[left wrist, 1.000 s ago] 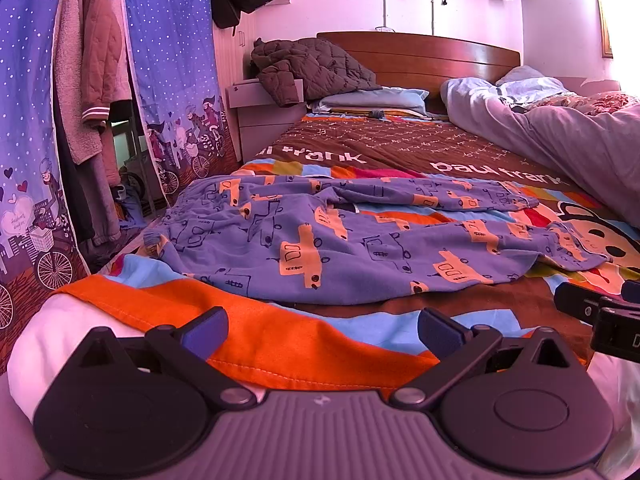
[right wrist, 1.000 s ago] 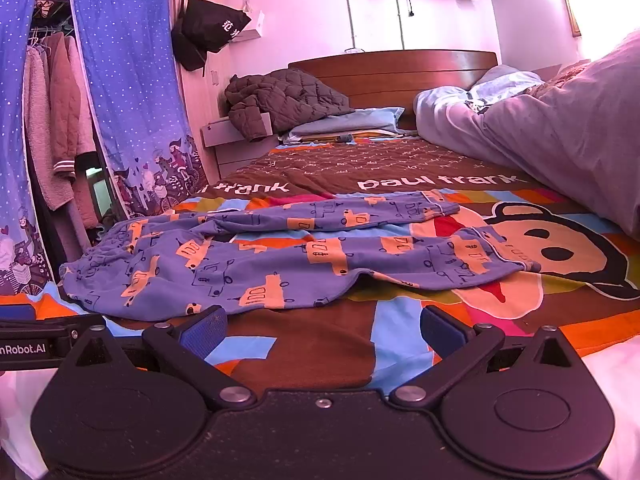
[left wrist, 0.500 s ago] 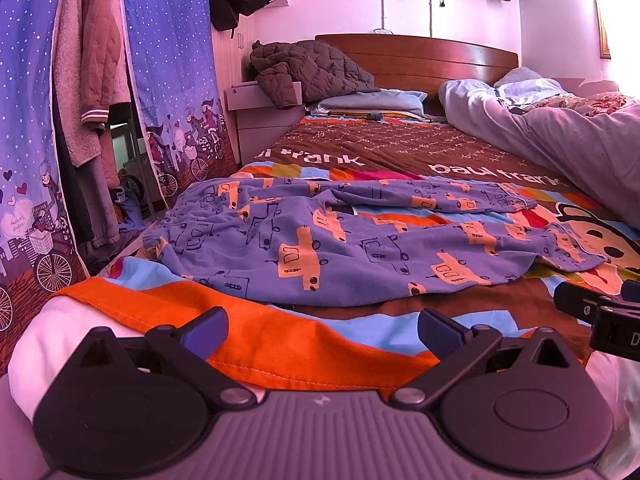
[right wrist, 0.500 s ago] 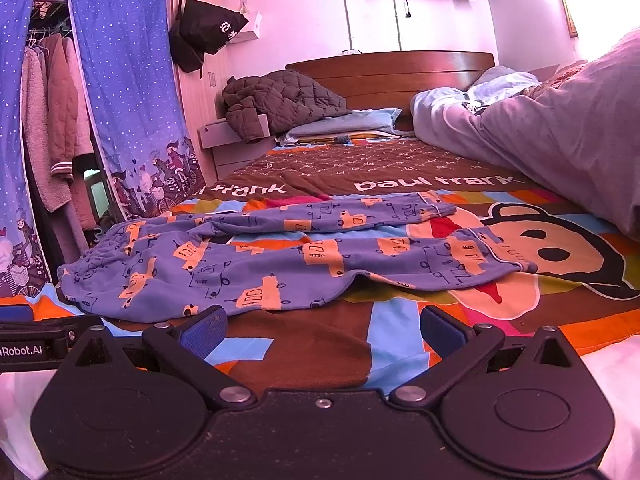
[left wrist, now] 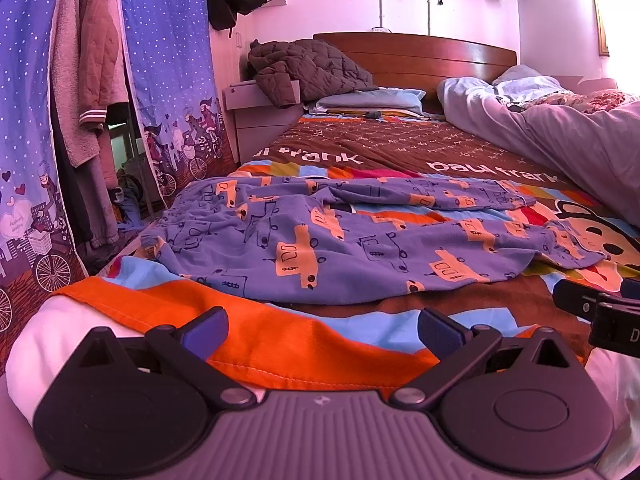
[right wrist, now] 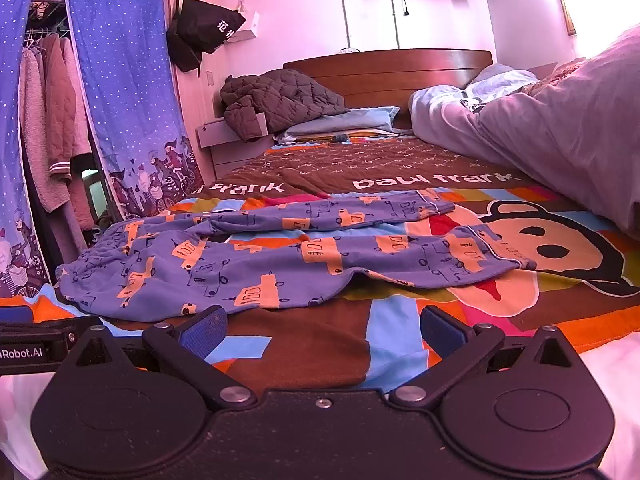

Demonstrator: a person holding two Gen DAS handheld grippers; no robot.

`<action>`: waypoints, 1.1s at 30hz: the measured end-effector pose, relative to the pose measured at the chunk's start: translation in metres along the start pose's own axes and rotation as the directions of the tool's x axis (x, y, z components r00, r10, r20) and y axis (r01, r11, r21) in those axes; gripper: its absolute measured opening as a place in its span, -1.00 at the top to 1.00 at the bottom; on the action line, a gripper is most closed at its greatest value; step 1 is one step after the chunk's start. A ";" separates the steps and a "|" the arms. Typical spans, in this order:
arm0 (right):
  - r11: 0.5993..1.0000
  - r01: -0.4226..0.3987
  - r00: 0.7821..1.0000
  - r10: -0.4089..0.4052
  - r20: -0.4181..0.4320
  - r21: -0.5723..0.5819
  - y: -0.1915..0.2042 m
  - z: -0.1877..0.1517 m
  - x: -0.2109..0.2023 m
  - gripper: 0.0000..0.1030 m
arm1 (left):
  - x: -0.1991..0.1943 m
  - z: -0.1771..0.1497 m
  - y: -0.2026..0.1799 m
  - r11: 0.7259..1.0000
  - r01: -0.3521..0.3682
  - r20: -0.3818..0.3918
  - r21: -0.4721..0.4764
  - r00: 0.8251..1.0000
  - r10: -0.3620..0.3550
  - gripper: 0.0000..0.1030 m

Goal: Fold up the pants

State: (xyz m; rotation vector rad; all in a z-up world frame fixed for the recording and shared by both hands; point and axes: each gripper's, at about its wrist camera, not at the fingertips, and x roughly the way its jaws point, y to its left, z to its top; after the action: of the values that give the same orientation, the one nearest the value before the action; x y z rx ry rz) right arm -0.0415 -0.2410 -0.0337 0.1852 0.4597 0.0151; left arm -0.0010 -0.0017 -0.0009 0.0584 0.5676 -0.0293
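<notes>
While both tongs hang low at the foot of the bed, nothing is gripped: left tongs (left wrist: 322,330) spread apart over the orange hem of the bedspread (left wrist: 304,344), right tongs (right wrist: 322,330) likewise apart over its brown and blue patches. Pants (right wrist: 280,264) lie just ahead, spread crosswise on the bed (right wrist: 400,68), waistband toward the curtain (right wrist: 120,92) side, 2 legs running right onto the printed monkey face. Fabric thin, soft, purple with orange car print; near leg rumpled, edge lifted in 1 spot.

Judgement: fold not yet begun. Best start is to pinch the near edge at waistband and cuff together, low and flat, taking only the pants layer and not the bedspread beneath, then carry the near leg over the far one, seams aligned. Beyond: a quilted jacket (left wrist: 308,68), wooden headboard.
</notes>
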 end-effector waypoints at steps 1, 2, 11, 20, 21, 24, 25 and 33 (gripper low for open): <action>1.000 0.000 1.000 0.000 0.000 0.000 0.000 0.000 0.000 -0.99 | 0.000 0.000 0.000 1.000 0.000 0.000 0.000 1.000 0.000 -1.00; 1.000 0.001 1.000 -0.001 0.000 0.001 0.000 0.000 0.000 -0.99 | 0.000 0.000 0.000 1.000 -0.001 0.001 0.000 1.000 0.001 -1.00; 1.000 0.002 1.000 -0.002 -0.001 0.001 0.000 0.000 0.000 -0.99 | 0.000 0.000 0.000 1.000 -0.001 0.000 0.000 1.000 0.001 -1.00; 1.000 0.006 1.000 -0.006 -0.007 0.004 0.000 -0.001 0.002 -0.99 | 0.001 -0.002 0.000 1.000 0.009 -0.003 -0.008 1.000 -0.009 -1.00; 1.000 0.006 1.000 -0.006 -0.006 0.004 0.000 -0.001 0.002 -0.99 | 0.001 -0.003 0.000 1.000 0.011 -0.004 -0.013 1.000 -0.011 -1.00; 1.000 0.008 1.000 -0.008 -0.008 0.007 -0.001 -0.001 0.003 -0.99 | 0.004 -0.004 0.002 1.000 0.010 -0.012 -0.027 1.000 -0.011 -1.00; 1.000 0.009 1.000 -0.009 -0.009 0.009 -0.001 -0.002 0.003 -0.99 | 0.004 -0.005 0.002 0.999 0.011 -0.013 -0.030 1.000 -0.011 -1.00; 1.000 0.010 1.000 -0.010 -0.028 0.006 0.001 0.001 -0.003 -0.99 | 0.003 -0.001 0.000 0.999 0.025 -0.022 -0.028 0.999 -0.026 -1.00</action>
State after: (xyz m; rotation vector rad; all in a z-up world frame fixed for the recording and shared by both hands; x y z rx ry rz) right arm -0.0432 -0.2408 -0.0312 0.1888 0.4882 0.0067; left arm 0.0005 -0.0018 -0.0034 0.0244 0.5906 -0.0455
